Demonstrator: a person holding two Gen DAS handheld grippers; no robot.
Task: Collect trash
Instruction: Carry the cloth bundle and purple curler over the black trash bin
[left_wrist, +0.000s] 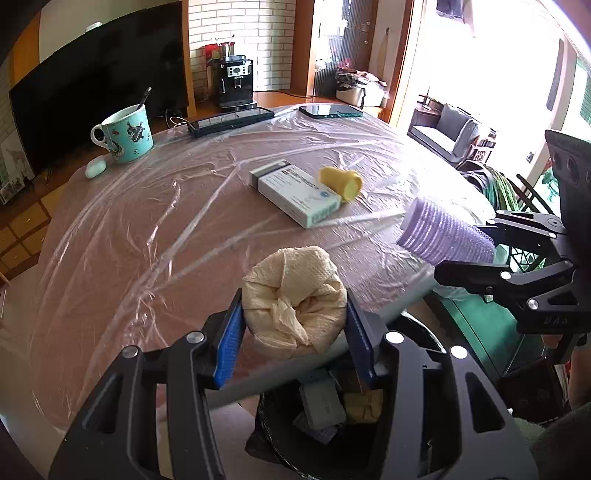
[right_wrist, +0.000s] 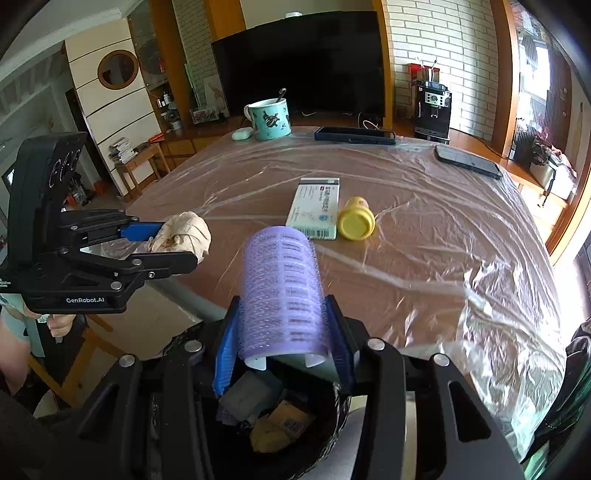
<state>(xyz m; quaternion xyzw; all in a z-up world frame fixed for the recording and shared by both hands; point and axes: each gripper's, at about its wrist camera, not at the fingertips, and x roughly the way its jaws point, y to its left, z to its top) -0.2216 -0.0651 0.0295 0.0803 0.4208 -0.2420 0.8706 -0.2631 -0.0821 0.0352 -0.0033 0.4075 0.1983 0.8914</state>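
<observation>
My left gripper is shut on a crumpled beige paper wad, held over the table's near edge above a black mesh bin; the wad also shows in the right wrist view. My right gripper is shut on a purple hair roller, also above the bin, which holds several scraps. The roller shows at the right of the left wrist view. A white-and-teal medicine box and a small yellow bottle lie on the plastic-covered table.
A teal mug with a spoon, a white earbud case, a dark tray and a phone sit at the table's far side. A TV and a coffee machine stand behind.
</observation>
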